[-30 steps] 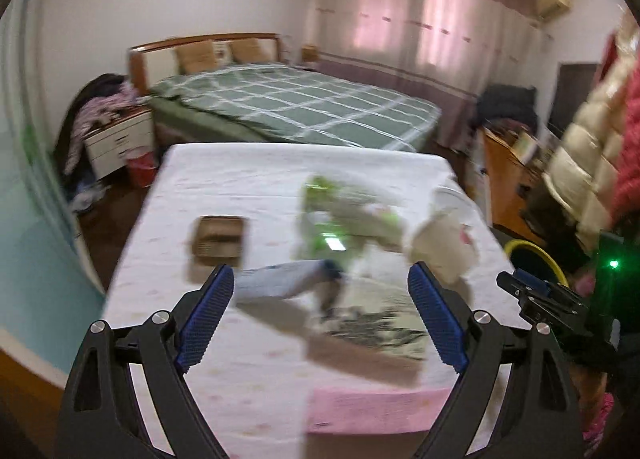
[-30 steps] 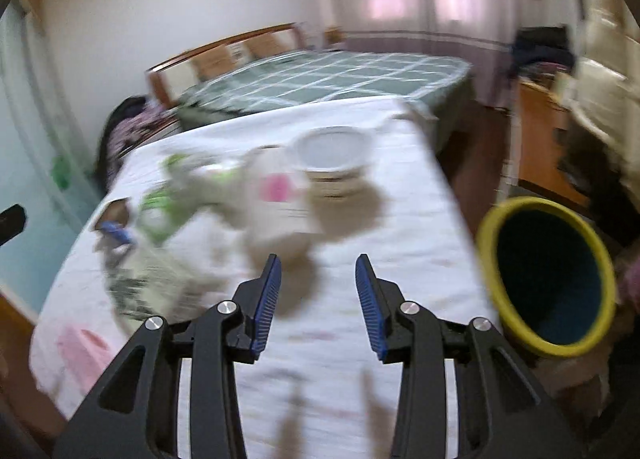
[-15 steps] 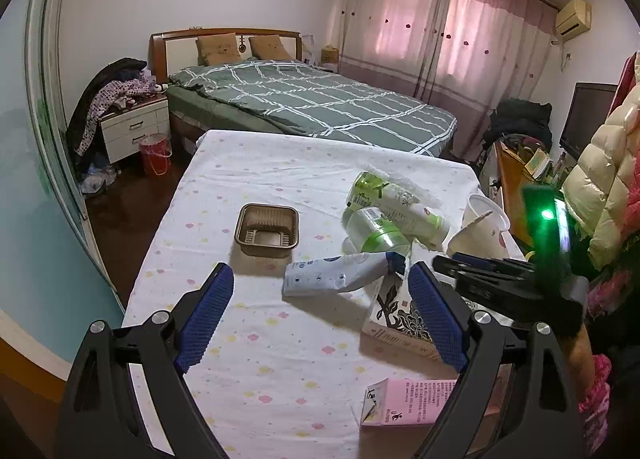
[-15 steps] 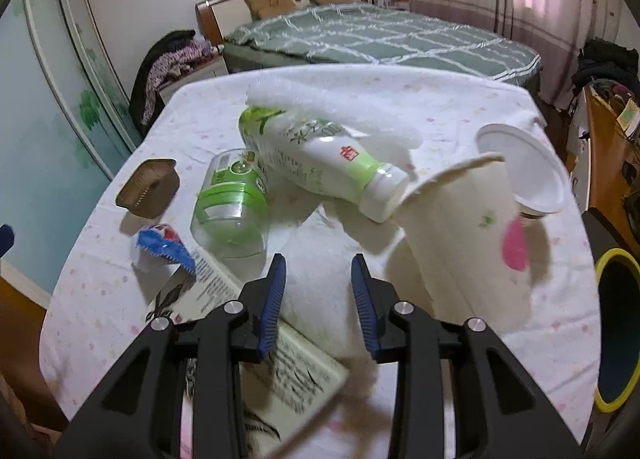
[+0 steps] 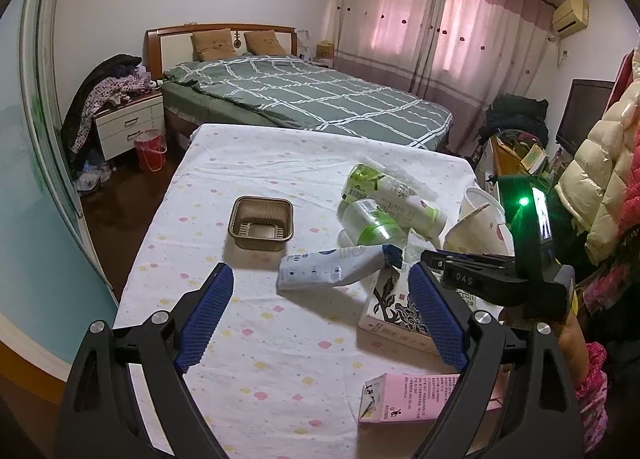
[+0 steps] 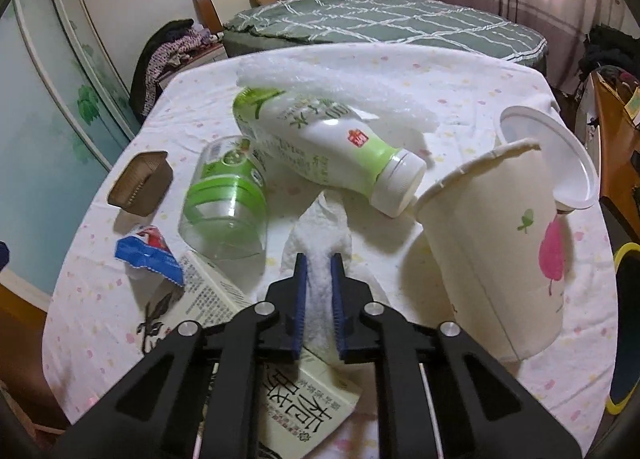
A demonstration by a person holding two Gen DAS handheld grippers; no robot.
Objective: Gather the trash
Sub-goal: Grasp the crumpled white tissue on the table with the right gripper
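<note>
Two views show the risk. From the left wrist, the left gripper [image 5: 320,319] hangs wide open and empty over the white spotted tablecloth [image 5: 260,339]. On the side of the black-and-white printed carton [image 5: 394,313] toward the bed lie a white and blue foil pouch [image 5: 328,265], a brown ribbed plastic tray [image 5: 261,223] and two green-labelled bottles; nearer the camera than the carton lies a pink carton [image 5: 412,399]. The right gripper [image 5: 434,259] reaches in over the carton's far end.

From the right wrist, the right gripper's jaws are closing on a crumpled white paper tissue [image 6: 318,259] that lies on the carton's far end and already sits between the pads. A white paper cup with a pink print [image 6: 504,255] leans just right of the carton, with the white and green plastic bottle [image 6: 324,143] resting against its rim. I judge that lifting the tissue could tear it, or drag the bottle and tip the cup, because the tissue's far end runs under the bottle's cap.
</note>
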